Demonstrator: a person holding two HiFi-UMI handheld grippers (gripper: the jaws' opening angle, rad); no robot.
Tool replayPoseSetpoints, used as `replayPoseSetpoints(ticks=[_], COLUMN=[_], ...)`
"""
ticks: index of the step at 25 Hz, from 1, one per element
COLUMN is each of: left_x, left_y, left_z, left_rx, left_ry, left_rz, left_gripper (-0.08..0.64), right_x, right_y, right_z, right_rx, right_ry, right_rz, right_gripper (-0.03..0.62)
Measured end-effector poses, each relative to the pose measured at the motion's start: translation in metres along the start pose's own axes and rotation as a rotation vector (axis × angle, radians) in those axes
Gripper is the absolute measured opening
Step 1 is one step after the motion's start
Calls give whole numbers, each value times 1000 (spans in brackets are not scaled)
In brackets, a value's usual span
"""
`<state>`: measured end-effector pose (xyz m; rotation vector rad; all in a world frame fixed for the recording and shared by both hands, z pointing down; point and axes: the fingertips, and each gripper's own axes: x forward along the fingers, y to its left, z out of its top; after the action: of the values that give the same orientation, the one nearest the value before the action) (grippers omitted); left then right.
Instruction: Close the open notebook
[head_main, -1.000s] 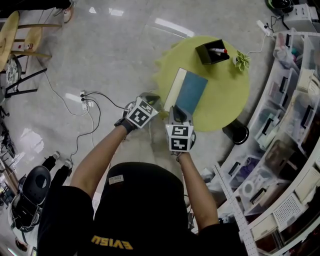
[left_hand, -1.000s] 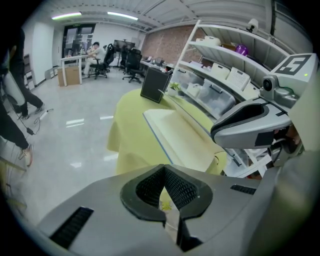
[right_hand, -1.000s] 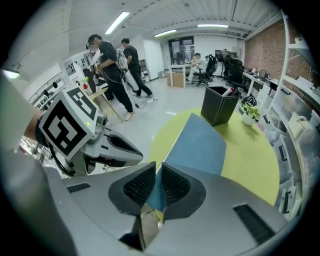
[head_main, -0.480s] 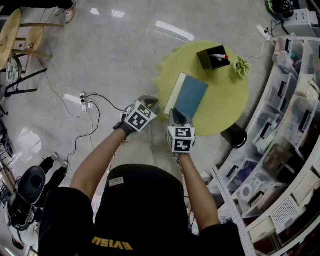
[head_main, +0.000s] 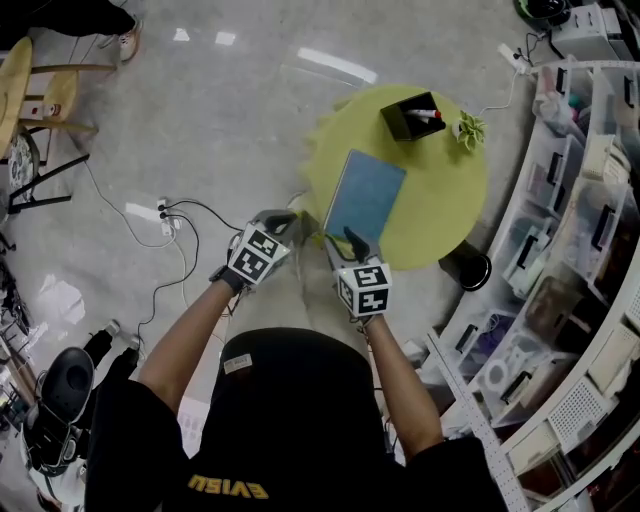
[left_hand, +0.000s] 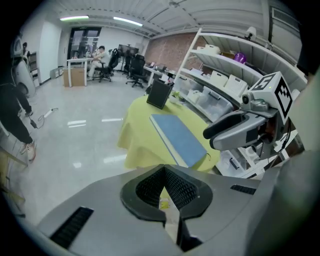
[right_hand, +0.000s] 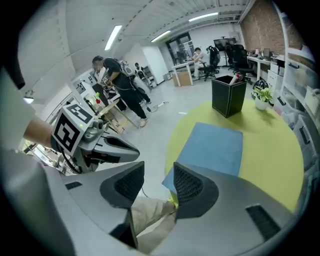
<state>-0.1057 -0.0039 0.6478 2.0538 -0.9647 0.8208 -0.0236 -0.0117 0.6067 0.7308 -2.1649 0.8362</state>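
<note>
Blue closed notebook (head_main: 365, 195) runs lengthwise away; left tool (head_main: 282, 217) pressed together, right tool (head_main: 352, 240) just opening, empty.

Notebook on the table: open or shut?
Shut. The notebook lies flat on the yellow table, only its blue cover showing.

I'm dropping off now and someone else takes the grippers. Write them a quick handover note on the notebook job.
Left gripper: shut, empty, over the floor beside the table.
Right gripper: jaws have just been opening, nothing between them, by the near corner of the notebook.
Notebook: closed, blue cover up, flat on the table.
Done: the closing. Left: probably only drawing both grippers back.
</note>
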Motion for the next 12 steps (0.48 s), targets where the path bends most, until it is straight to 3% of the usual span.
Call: replayPoseSetpoints(ticks=[8,12], left_x=[-79,-107], left_y=[-45,-47], left_z=[23,60], left_rx=[128,202], left_ry=[-38,-92], left_rz=[-28,-5], left_gripper=[6,6], right_x=[-77,-107], right_y=[6,2], right_z=[20,42], right_rx=[22,39], right_ry=[-60,-129], right_rz=[-57,-57], right_gripper=[181,176])
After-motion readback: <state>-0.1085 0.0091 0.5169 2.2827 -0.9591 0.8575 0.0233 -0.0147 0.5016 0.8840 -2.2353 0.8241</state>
